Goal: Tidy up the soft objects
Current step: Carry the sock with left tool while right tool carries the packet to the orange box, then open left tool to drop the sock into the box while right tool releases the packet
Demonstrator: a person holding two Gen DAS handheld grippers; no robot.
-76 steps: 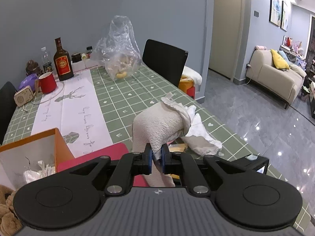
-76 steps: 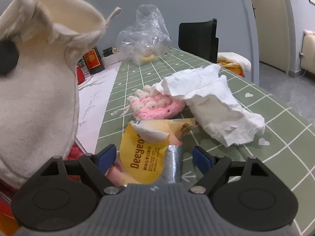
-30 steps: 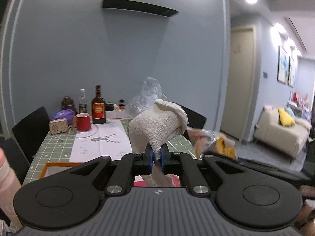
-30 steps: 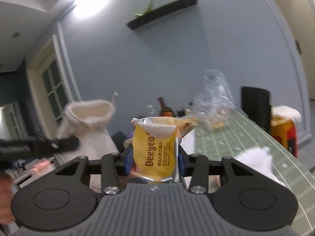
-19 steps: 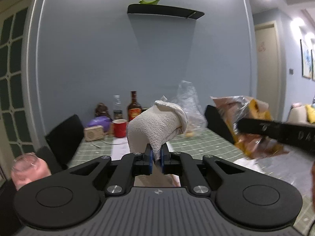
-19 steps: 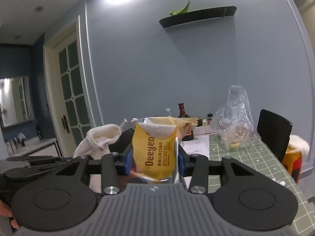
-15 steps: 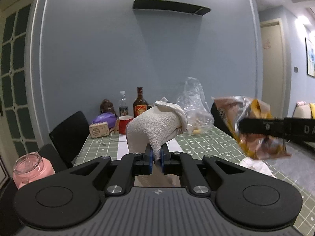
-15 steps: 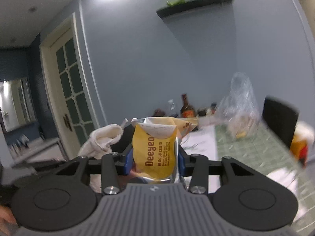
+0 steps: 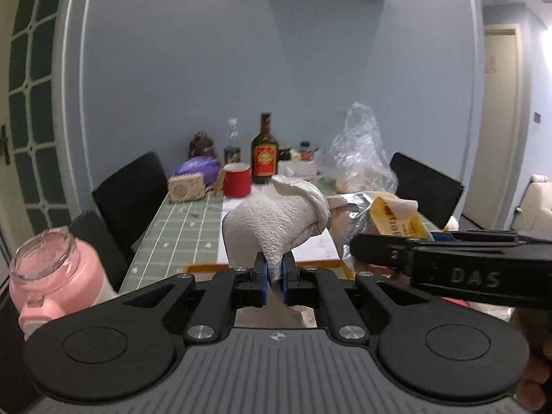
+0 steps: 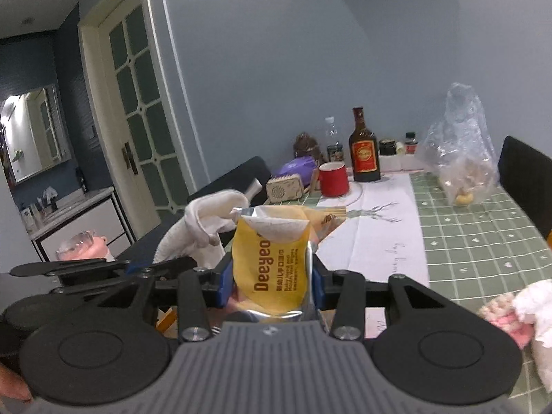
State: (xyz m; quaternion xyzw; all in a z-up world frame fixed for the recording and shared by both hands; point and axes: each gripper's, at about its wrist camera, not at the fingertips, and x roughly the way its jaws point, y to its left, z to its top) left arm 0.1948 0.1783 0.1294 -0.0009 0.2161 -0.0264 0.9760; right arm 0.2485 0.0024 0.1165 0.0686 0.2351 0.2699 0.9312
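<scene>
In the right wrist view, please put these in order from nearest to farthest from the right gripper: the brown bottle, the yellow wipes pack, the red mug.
1. Yellow wipes pack: clamped in the right gripper.
2. Red mug: on the table, beyond the pack.
3. Brown bottle: behind the mug, near the wall.

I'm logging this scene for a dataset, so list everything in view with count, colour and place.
cloth: 1, cream, in left gripper
wipes pack: 1, yellow, in right gripper
table: 1, green check
runner: 1, white, mid table
bottle: 1, brown, far end
mug: 1, red, by bottle
plastic bag: 1, clear, far right
jar: 1, pink, near left
knit piece: 1, pink, near right
chairs: black, around table
left gripper: black, shut
right gripper: black, shut
</scene>
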